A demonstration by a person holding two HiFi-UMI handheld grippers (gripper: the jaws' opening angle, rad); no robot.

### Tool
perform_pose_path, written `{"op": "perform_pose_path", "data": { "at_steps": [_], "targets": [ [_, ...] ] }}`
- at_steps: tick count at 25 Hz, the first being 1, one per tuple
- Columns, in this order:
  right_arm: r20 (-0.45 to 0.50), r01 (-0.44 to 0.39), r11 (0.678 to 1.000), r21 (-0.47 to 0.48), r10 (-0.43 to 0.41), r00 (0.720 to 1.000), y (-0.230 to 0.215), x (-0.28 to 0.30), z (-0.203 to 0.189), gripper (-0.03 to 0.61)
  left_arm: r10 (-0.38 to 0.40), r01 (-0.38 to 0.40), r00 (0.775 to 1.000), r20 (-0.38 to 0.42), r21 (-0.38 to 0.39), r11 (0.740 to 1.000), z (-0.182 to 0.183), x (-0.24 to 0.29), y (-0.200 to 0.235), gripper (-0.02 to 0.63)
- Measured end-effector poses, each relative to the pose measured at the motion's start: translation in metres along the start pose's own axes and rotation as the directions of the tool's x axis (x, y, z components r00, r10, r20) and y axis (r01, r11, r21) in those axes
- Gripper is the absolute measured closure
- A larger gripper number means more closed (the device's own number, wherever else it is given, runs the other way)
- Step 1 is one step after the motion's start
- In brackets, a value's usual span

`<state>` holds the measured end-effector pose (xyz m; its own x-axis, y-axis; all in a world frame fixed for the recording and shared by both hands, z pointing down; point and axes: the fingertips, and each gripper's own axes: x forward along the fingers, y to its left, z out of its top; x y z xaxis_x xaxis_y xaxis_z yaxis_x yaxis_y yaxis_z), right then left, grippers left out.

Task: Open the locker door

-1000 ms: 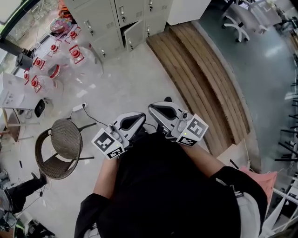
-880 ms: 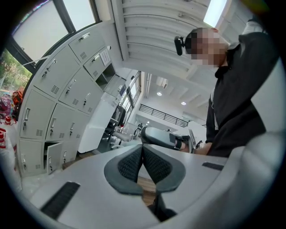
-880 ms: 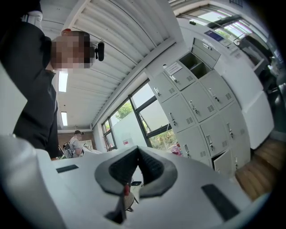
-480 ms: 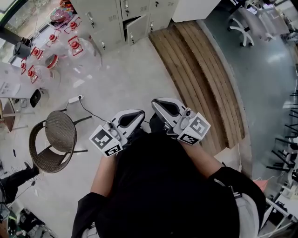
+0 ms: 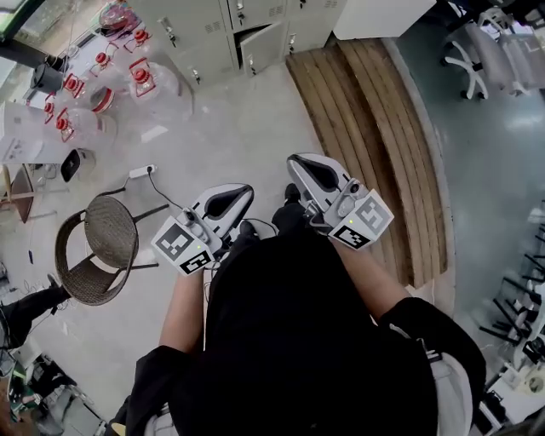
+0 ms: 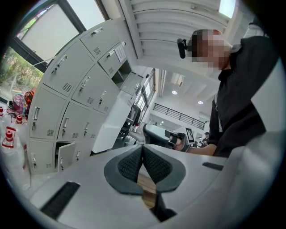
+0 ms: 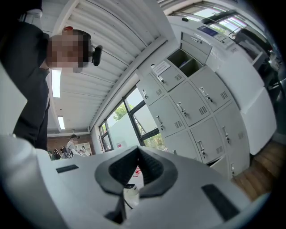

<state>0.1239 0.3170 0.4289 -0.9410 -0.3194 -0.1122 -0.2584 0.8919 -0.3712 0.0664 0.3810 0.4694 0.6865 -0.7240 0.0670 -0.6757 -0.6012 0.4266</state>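
A bank of grey lockers [image 5: 204,25] runs along the top of the head view. One low door [image 5: 260,47] stands ajar; the same ajar door [image 6: 65,155] shows low left in the left gripper view and as the ajar door [image 7: 220,164] low right in the right gripper view. My left gripper [image 5: 223,203] and right gripper [image 5: 311,170] are held close to the person's body, well short of the lockers. The left gripper [image 6: 143,148] is shut with its pads together and nothing between them. The right gripper [image 7: 137,153] is likewise shut and empty. An upper compartment [image 7: 185,62] is open.
A wicker chair [image 5: 106,247] stands at the left. Clear water jugs with red caps [image 5: 140,81] crowd the floor left of the lockers. A power strip [image 5: 140,172] and its cable lie nearby. A wooden platform [image 5: 375,128] runs along the right, with an office chair [image 5: 477,55] beyond.
The lockers have slid toward the top edge of the head view. Both grippers stay shut near the body; the left drifted slightly left, the right slightly up.
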Motion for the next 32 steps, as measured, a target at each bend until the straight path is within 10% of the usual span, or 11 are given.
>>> {"op": "perform_pose_path", "data": {
  "at_steps": [13,32],
  "targets": [
    [0.01,-0.102,0.994,0.042,0.101,0.995,-0.127,-0.022,0.063,0.566,0.069,-0.068,0.997,-0.022,0.026,0.997,0.055,0.134,0.032,0.598],
    [-0.003,-0.126,0.992,0.004,0.126,0.992,-0.2,0.075,0.073,0.566,0.101,-0.103,0.993,0.056,0.02,0.995,0.103,0.148,0.138,0.598]
  ]
}}
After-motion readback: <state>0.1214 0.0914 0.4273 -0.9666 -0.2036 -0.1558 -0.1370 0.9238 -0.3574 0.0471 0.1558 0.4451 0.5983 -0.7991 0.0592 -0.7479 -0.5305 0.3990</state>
